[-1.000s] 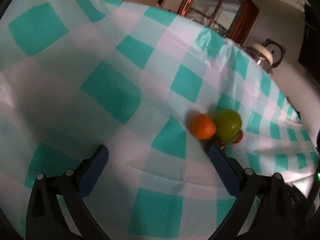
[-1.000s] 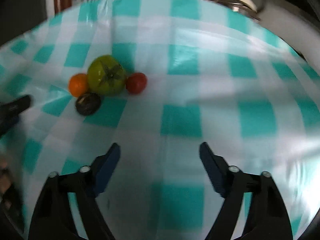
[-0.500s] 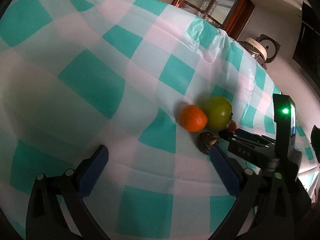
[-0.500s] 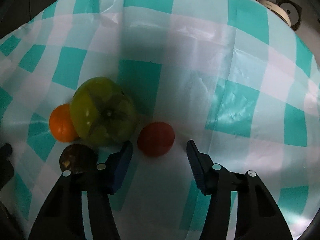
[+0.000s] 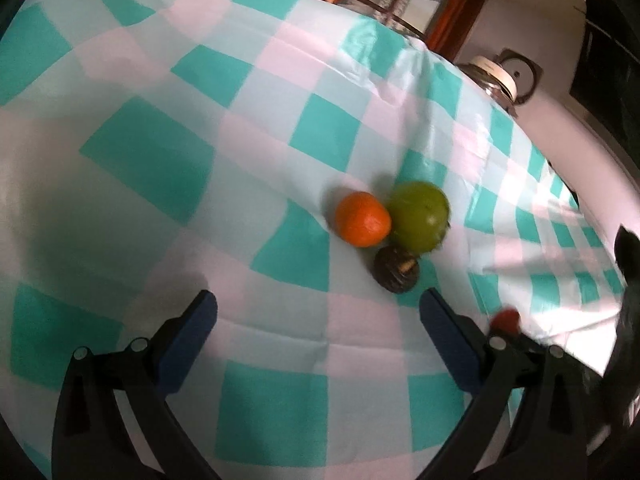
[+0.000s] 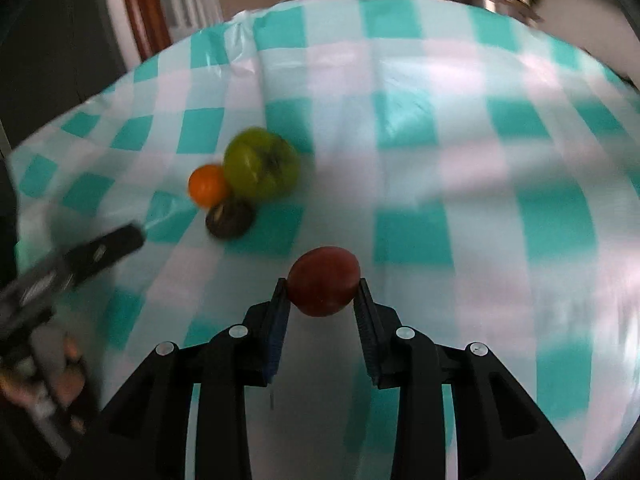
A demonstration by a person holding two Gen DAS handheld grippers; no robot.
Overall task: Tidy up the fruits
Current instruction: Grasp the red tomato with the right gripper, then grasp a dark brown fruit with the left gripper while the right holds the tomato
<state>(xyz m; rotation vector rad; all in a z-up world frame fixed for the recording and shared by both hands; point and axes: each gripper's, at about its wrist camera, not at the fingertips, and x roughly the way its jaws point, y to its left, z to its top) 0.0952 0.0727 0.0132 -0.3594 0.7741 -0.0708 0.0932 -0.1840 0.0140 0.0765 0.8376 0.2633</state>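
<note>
The right gripper (image 6: 322, 286) pinches a red tomato (image 6: 324, 280) between its two blue-padded fingers (image 6: 276, 320), one pad pressed on each side of the fruit, which sits at the centre of the right wrist view, above the teal-and-white checked tablecloth (image 6: 440, 140). Out at about ten o'clock from it, three more fruits lie in a touching cluster on the cloth: a large green tomato (image 6: 262, 168), a small orange fruit (image 6: 208, 185) against its left side, and a dark round fruit (image 6: 230, 219) just below both. The left gripper (image 5: 318, 314) has its fingers spread wide with nothing between them, hovering over the cloth; in the right wrist view it shows as a blurred black tool at nine o'clock. From the left wrist view the same cluster sits at about one o'clock from the fingertips, the dark fruit nearest, and the red tomato appears as a small red patch at three o'clock beside the right finger. A steel kettle (image 5: 500, 80) stands beyond the table's far edge at one o'clock.
</note>
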